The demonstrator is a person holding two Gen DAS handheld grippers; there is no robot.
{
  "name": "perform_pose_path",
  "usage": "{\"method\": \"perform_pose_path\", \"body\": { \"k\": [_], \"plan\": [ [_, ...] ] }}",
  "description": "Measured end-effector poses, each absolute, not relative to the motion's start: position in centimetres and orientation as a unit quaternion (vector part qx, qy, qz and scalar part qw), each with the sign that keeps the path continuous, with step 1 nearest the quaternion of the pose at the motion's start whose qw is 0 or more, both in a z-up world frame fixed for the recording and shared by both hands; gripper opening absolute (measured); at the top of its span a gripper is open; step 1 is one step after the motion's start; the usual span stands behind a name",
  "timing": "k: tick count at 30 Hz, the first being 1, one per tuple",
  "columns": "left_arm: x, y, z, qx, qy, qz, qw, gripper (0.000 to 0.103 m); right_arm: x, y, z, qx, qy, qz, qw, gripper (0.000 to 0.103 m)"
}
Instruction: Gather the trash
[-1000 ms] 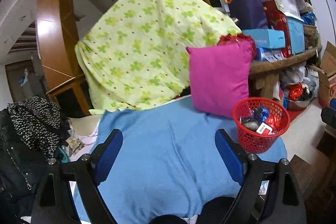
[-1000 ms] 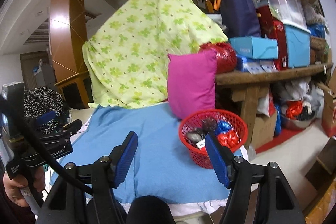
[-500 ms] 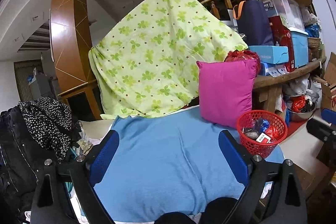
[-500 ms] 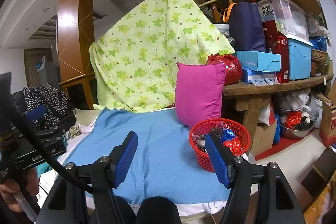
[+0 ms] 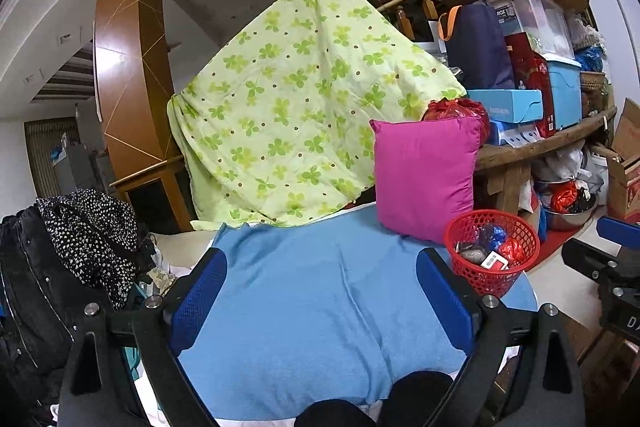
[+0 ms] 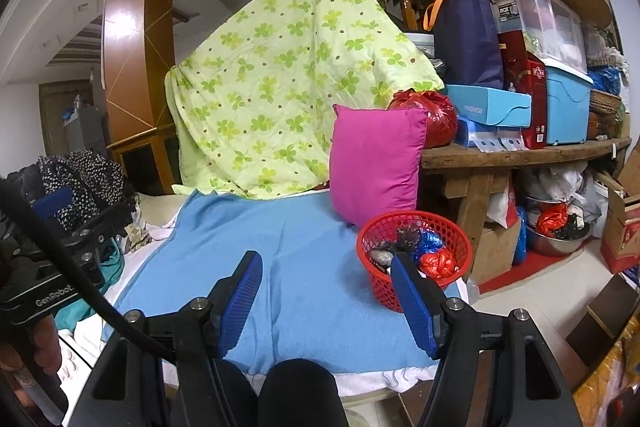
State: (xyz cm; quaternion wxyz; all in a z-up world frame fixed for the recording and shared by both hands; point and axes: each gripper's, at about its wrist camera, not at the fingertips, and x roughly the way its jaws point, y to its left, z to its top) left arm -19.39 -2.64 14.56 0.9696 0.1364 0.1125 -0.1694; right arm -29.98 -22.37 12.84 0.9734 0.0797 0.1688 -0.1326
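Note:
A red mesh basket (image 5: 489, 279) stands at the right end of a blue towel (image 5: 320, 315) spread over a bed. It holds crumpled blue and red wrappers (image 6: 438, 261) and a white labelled packet (image 5: 494, 261). My left gripper (image 5: 318, 267) hovers open over the towel, left of the basket, with nothing between its blue pads. In the right wrist view the basket (image 6: 380, 285) sits just behind the right finger of my right gripper (image 6: 326, 267). That gripper also stands open and empty above the towel (image 6: 296, 247).
A pink pillow (image 5: 424, 179) leans behind the basket, under a green flowered quilt (image 5: 300, 107). A wooden bench (image 6: 520, 157) stacked with boxes and bags stands at the right, with bowls and cartons beneath. Dark clothes (image 5: 60, 267) pile at the left. A hand (image 6: 24, 347) holds the left gripper.
Both grippers have drawn back and slightly up from the bed, so the basket looks smaller and farther. The left jaws have spread a little wider. The right jaws kept their gap.

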Motion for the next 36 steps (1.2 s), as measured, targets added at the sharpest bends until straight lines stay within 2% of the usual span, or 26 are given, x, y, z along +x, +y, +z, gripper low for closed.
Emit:
{"method": "perform_pose_path", "body": {
  "k": [36],
  "plan": [
    [-19.5, -2.6, 13.8, 0.145, 0.117, -0.166, 0.968, 0.096, -29.0, -22.2, 12.5, 0.074, 0.182, -0.143, 0.97, 0.07]
  ]
}}
